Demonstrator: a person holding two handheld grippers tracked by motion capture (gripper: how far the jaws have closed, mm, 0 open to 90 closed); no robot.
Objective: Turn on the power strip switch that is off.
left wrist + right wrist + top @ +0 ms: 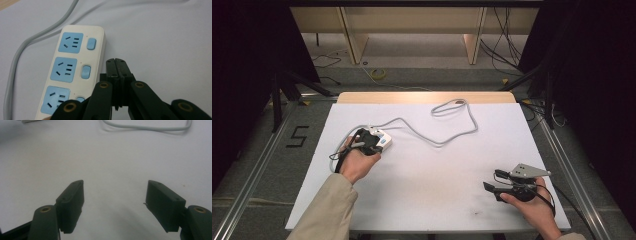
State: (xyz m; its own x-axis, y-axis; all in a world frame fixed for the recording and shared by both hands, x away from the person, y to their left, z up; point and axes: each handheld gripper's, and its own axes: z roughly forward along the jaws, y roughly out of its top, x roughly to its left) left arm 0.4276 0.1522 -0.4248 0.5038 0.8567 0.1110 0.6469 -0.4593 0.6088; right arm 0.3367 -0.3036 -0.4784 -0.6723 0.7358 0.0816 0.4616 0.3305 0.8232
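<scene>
In the left gripper view we see the left gripper [117, 65] with its two black jaws pressed flat together, nothing held between them, their tips just beside the right-hand edge of a white power strip [75, 72] that lies on the white table [162, 37]. We count three blue socket faces on the strip, each with a blue switch next to it, the nearest switch partly hidden behind the gripper's linkage. A grey cord [30, 42] curves away past the strip's far end and runs down the left side of that view. In the right gripper view we find the right gripper [113, 203] with its jaws spread wide, bare white surface between them and nothing in their grasp; a loop of the cord lies far ahead at the top edge. From the high view we see the left hand [357, 162] holding its gripper over the strip at the table's left middle, so that little more than the strip's far end shows past it. The cord winds from there toward the far edge in a loose loop. The right hand [532, 200] holds its gripper near the right front corner, well apart from strip and cord, the grey three-cornered plate on top.
</scene>
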